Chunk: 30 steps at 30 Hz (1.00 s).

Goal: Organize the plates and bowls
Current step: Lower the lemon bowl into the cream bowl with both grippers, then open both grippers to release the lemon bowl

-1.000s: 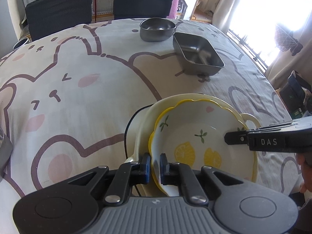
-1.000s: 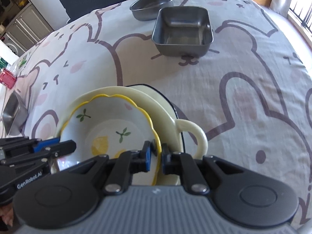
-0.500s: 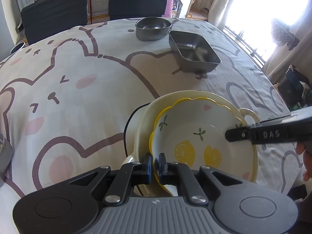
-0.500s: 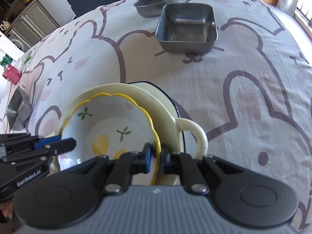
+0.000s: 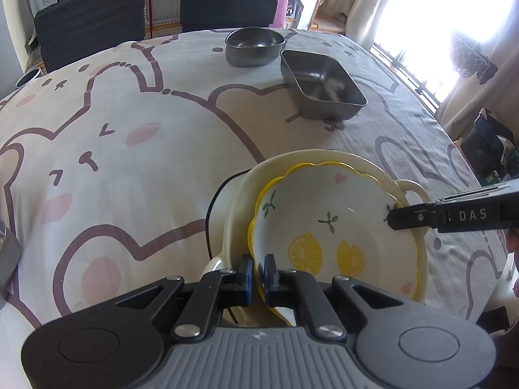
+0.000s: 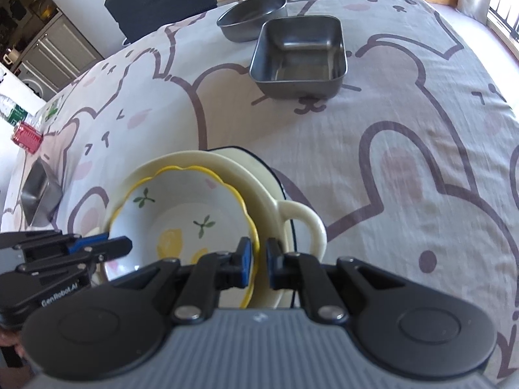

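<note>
Step in hand, as I judge it: nesting the lemon bowl (image 5: 334,236) into the stack, both grippers on it. Bottom centre of the left wrist view, my left hand-held gripper (image 5: 258,270) is narrow, blue pads clamped on the bowl's near yellow rim. Bottom centre of the right wrist view, my right hand-held gripper (image 6: 258,261) is narrow too, pinching the opposite rim, though a small gap shows on its outer side.

The lemon bowl sits lower centre in both views, inside the cream handled bowl (image 5: 324,159), tilted a bit toward the left side of it. It has nothing in it, only painted lemons and leaves. The cream bowl's loop handle (image 6: 303,223) is just right of my right gripper. Under the cream bowl, a dark-rimmed plate (image 6: 259,162) shows only as an edge. I cannot tell if the lemon bowl is fully seated or lifted.

Next move likely calls for levelling the bowl until it settles, then opening both grippers and backing off without dragging the rim.

Further up, upper centre-right, a square steel tray (image 6: 300,55) with nothing in it; the glare in the left view could be reflection. Behind it, touching or nearly so, a round steel bowl (image 5: 253,45), also unfilled. Everything sits on the table's bear-print cloth (image 5: 129,162).
</note>
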Tool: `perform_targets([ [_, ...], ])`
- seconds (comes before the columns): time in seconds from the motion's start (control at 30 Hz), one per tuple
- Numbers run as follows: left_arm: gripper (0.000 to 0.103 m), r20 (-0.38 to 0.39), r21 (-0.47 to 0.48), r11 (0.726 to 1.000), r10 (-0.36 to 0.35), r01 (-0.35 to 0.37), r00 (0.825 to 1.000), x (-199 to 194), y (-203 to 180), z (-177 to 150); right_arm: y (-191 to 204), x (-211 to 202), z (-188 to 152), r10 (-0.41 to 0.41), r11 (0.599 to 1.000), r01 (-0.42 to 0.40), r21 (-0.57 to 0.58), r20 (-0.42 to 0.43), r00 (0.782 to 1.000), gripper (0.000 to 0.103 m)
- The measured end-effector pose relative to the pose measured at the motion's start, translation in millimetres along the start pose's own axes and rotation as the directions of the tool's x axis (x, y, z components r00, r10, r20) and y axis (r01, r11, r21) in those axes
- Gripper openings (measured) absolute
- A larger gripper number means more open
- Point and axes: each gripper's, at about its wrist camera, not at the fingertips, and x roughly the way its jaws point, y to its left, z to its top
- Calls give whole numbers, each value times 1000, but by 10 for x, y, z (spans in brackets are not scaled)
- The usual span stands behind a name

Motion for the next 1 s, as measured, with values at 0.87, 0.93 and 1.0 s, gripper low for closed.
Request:
perform_targets([
  [0.87, 56, 34, 0, 1000, -18, 18, 999, -376, -66, 7, 185, -389, -245, -67, 992, 77, -100, 96, 993, 48],
  [0.93, 63, 43, -5, 1000, -18, 18, 999, -417, -48, 2, 193, -450, -283, -70, 991, 82, -107, 112, 991, 52],
  [1.0, 75, 55, -9, 1000, -23, 23, 998, -459, -31, -3, 210, -513, -323, -75, 989, 90, -113, 129, 989, 57],
])
